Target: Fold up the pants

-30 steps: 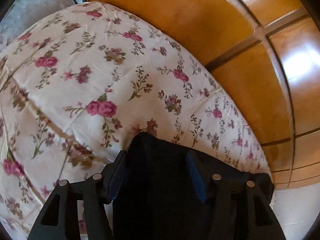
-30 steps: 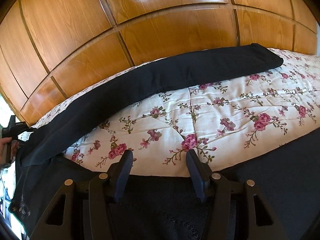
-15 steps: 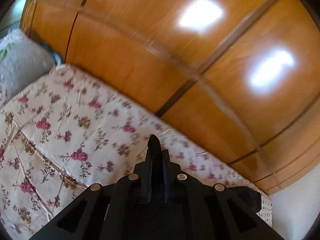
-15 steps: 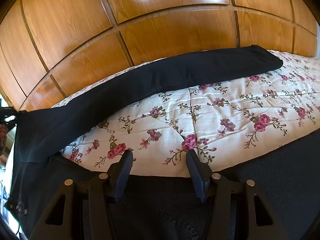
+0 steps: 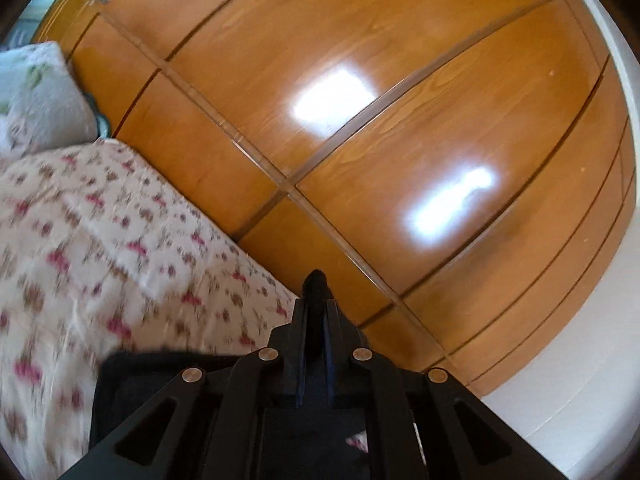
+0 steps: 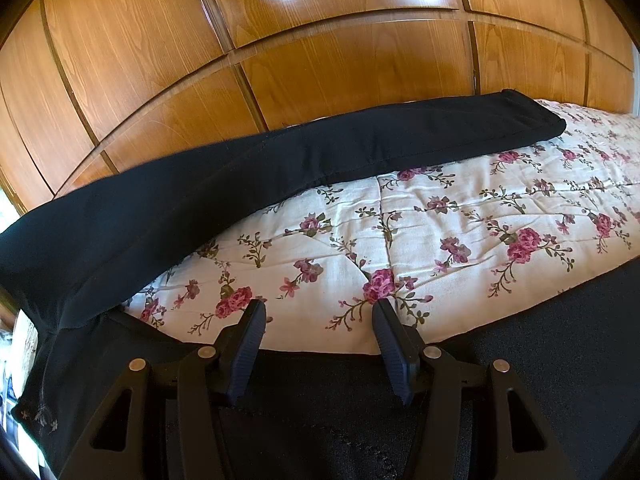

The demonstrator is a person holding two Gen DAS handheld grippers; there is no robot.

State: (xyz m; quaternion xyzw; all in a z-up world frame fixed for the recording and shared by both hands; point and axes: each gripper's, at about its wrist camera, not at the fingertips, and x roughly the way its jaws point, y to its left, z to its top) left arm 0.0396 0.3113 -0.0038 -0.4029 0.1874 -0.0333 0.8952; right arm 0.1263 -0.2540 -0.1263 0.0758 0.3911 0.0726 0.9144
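While my left gripper (image 5: 316, 312) pinches a fold of the black pants (image 6: 280, 168) between closed jaws, I keep my right gripper (image 6: 318, 344) wide open and holding nothing, low over dark cloth. Beyond it one leg stretches across the floral bedspread (image 6: 440, 232) along its far edge, below the wooden panelled wall (image 6: 320, 52)
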